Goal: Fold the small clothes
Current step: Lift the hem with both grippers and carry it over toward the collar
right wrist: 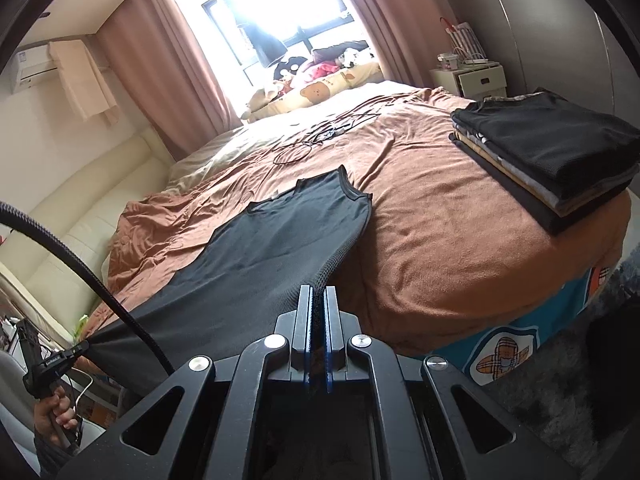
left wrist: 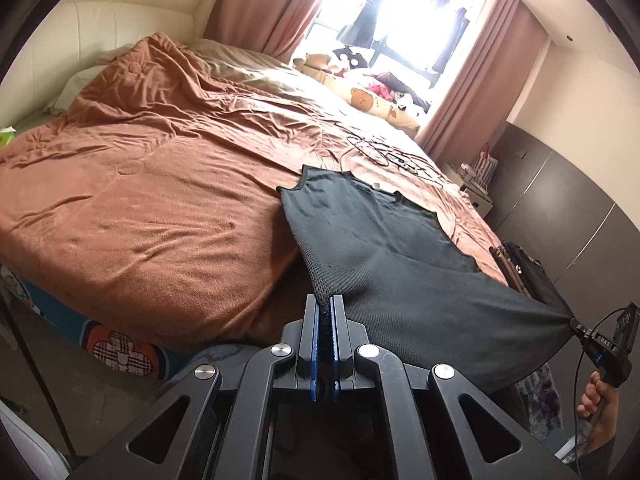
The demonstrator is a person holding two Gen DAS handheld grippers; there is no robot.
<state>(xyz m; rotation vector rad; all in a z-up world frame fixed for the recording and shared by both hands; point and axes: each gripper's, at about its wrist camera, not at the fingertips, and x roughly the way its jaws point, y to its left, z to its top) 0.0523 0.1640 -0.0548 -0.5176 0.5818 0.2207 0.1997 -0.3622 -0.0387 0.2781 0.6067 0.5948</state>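
Over the bed (left wrist: 140, 208), my left tongs (left wrist: 325, 304) and right tongs (right wrist: 319, 296) each clamp 1 hem corner of the dark vest (left wrist: 360, 220), stretched flat. Spreading step; next calls for carrying the hem toward the neckline.

A bed (right wrist: 440, 240) with a brown cover bears a dark vest (right wrist: 280, 232), folded clothes (right wrist: 552, 152) and a cable (right wrist: 304, 148)
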